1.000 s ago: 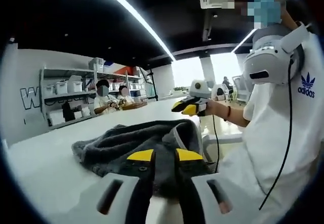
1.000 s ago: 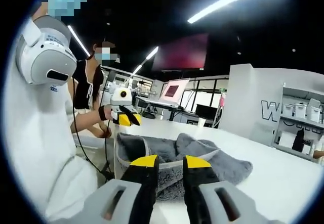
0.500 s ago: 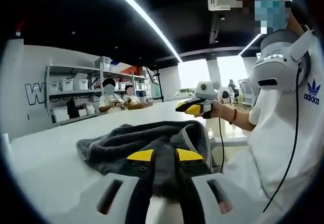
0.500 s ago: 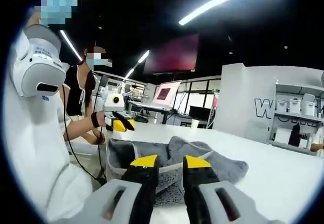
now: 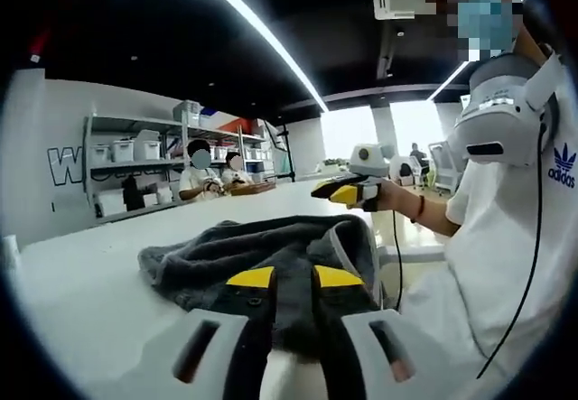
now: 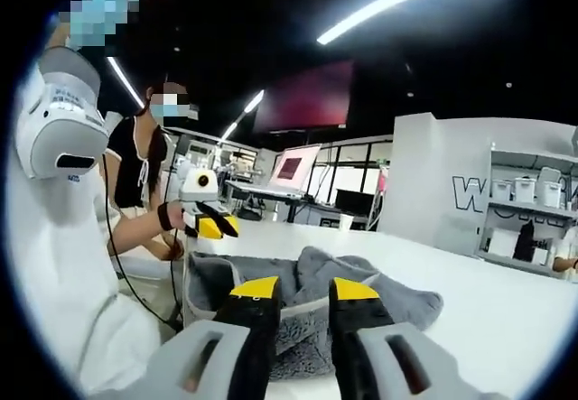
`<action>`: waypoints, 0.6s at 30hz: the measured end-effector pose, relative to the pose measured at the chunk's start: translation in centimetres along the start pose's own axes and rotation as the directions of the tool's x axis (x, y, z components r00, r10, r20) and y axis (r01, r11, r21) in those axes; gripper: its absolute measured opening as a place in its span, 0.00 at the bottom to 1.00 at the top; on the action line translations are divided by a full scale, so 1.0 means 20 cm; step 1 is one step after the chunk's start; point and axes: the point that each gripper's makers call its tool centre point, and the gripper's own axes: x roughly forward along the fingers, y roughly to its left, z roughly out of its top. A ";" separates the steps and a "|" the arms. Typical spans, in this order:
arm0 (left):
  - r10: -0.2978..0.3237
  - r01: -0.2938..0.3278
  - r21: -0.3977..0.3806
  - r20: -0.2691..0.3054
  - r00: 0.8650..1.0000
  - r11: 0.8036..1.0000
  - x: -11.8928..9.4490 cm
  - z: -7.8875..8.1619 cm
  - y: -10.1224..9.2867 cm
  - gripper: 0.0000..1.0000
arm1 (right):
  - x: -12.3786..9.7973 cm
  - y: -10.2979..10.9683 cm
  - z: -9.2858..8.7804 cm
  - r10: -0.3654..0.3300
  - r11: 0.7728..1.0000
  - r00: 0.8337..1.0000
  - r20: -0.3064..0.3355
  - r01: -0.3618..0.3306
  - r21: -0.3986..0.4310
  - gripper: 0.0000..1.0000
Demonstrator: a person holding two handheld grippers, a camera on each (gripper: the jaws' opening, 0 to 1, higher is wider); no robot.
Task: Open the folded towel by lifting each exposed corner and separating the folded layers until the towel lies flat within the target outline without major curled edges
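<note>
**Grey towel on white worktop, both grippers at its near edges**

Setting: large room, dark ceiling with strip lights, white shelving with bins on the far wall.

Left gripper view: white worktop (image 5: 72,283). Grey towel (image 5: 253,246), crumpled and partly folded, lying near the worktop's edge. Left gripper (image 5: 293,278), yellow-tipped black jaws nearly together, a fold of towel pinched between them. Right gripper (image 5: 343,190) held above the worktop beyond the towel, by a person in a white shirt (image 5: 506,265) wearing a headset (image 5: 501,120). Two seated people (image 5: 212,176) in the background.

Right gripper view: same towel (image 6: 361,296) heaped on the worktop (image 6: 506,319). Right gripper (image 6: 296,290), jaws narrowly apart, the towel's pale hem running between the tips; grip cannot be told. Left gripper (image 6: 212,224) raised at left, jaws closed on towel edge.
</note>
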 end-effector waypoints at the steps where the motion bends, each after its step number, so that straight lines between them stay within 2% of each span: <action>1: 0.004 -0.004 -0.008 0.001 1.000 1.000 0.00 0.00 0.01 0.14 | 0.00 0.00 0.00 -0.002 1.000 1.000 0.000 0.002 0.004 0.17; 7: 0.020 -0.020 -0.002 0.009 1.000 1.000 0.00 0.01 0.02 0.16 | 0.01 -0.02 0.02 -0.031 1.000 0.999 -0.013 0.031 -0.004 0.22; 14: 0.101 -0.101 -0.015 0.029 0.994 0.995 -0.02 0.04 0.10 0.17 | 0.06 -0.06 0.05 -0.056 0.998 0.998 -0.016 0.056 0.000 0.24; 18: 0.104 -0.103 -0.017 0.027 0.994 0.995 -0.01 0.04 0.10 0.20 | 0.08 -0.07 0.04 -0.054 0.998 0.998 -0.030 0.054 -0.010 0.25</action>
